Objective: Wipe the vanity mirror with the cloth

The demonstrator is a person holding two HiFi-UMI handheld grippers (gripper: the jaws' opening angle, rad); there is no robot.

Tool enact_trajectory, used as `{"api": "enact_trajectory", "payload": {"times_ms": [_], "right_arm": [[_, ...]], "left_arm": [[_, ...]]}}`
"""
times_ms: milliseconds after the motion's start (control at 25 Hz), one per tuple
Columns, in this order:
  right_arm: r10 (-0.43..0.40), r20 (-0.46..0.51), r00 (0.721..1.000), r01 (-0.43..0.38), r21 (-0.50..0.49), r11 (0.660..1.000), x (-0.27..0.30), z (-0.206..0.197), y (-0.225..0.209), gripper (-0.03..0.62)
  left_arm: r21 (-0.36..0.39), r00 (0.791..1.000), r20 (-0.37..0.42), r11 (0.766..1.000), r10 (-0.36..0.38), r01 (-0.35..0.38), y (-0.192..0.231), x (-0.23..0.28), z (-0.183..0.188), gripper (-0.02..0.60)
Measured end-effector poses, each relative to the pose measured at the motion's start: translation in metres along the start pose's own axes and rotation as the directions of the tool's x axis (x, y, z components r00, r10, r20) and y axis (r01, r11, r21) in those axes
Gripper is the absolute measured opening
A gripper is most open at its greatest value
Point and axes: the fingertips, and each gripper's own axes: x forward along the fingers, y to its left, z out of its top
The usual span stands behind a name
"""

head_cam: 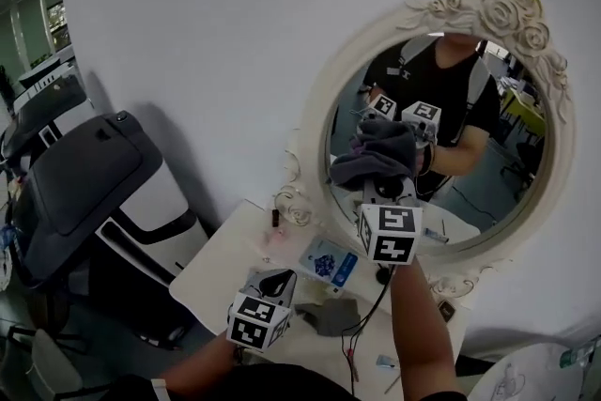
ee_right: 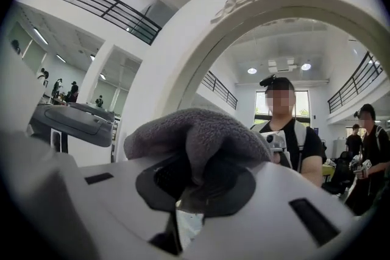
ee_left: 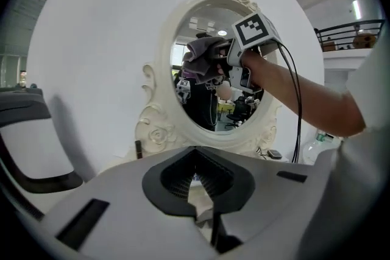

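Your right gripper point(ee_right: 198, 182) clamps the bunched grey fleece cloth point(head_cam: 374, 157) against the left part of the glass of the oval cream-framed vanity mirror point(head_cam: 488, 174). The mirror stands upright, long axis vertical, facing you. Your left gripper point(ee_left: 198, 192), jaws together and empty, sits low before it.

Mirror point(head_cam: 488, 155): oval glass, cream carved frame, rose crest at 1 o'clock; stands upright on a white table, against the wall.
Cloth point(head_cam: 371, 164): grey, fleecy, bunched; held at the glass, mirror's 9 o'clock.
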Motion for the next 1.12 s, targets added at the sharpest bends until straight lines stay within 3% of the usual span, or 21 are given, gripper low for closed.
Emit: {"api": "enact_trajectory", "payload": {"times_ms": [160,320,440,800,1120], "right_arm": [[0.050,-0.015,0.999,-0.050,-0.024,0.998,0.034,-0.005,0.043,0.051],[0.005,-0.031,1.000,-0.005,-0.017,1.000,0.054,-0.019,0.052,0.051],[-0.015,-0.027,1.000,0.014,-0.020,1.000,0.053,-0.024,0.049,0.051],[-0.051,-0.085,0.995,0.047,-0.054,0.997,0.010,-0.058,0.009,0.051],[-0.146,-0.143,0.979,0.140,-0.049,0.989,-0.058,-0.078,-0.076,0.051]], "left_arm": [[-0.039,0.996,-0.001,0.995,0.092,-0.092,0.033,-0.022,-0.009,0.006],[-0.067,0.989,-0.019,0.987,0.143,-0.144,0.052,-0.036,-0.021,0.006],[-0.069,0.989,-0.024,0.987,0.143,-0.145,0.057,-0.036,-0.022,0.006],[-0.008,0.999,-0.040,1.000,-0.022,0.022,0.012,0.006,-0.014,0.006],[0.055,0.976,-0.061,0.976,-0.208,0.211,-0.054,0.043,-0.004,0.006]]}}
